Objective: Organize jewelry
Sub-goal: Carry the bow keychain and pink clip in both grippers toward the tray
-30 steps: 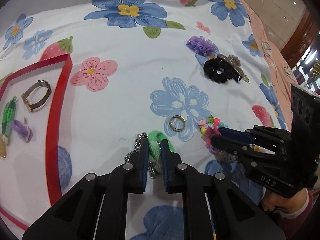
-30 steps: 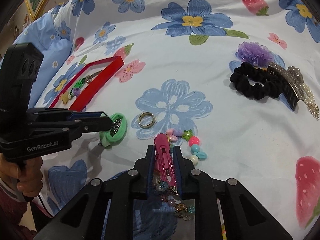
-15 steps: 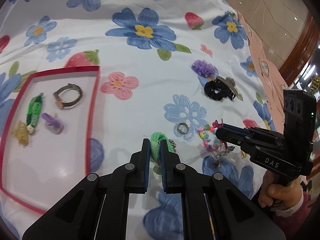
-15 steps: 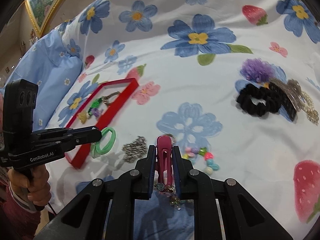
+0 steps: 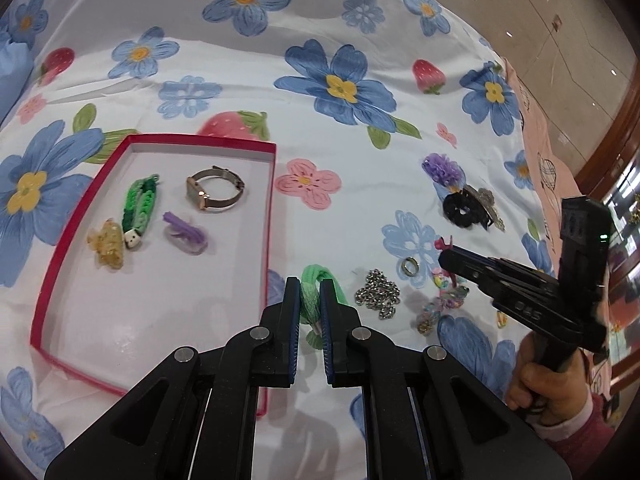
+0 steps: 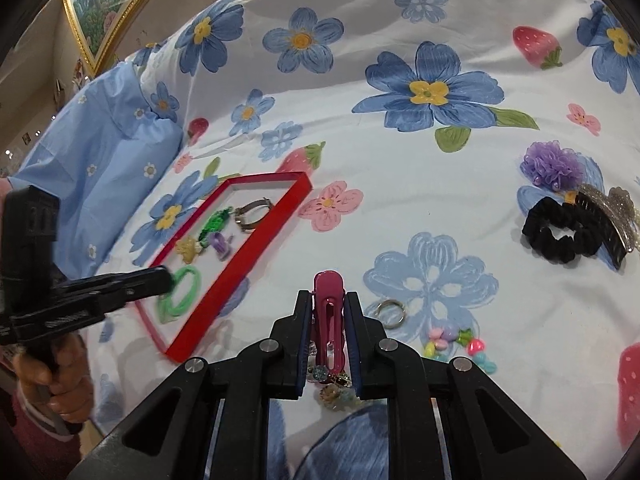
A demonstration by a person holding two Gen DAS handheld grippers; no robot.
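currently left gripper (image 5: 310,298) fingers clamp the green elastic hair loop (image 5: 314,290); right gripper (image 6: 329,320) clamps the magenta plastic hair clip (image 6: 328,316). advise releasing well inside the red-rimmed shallow tray (image 5: 271,216), frame left.

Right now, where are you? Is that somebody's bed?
Probably a bedroom. Everything lies on a soft flowered bedsheet with a blue pillow at its side and a gold-framed picture on the wall. The red tray of jewelry sits right on the sheet.

Glossy plastic hair clip (image 6: 329,320), metal chain (image 5: 378,294)
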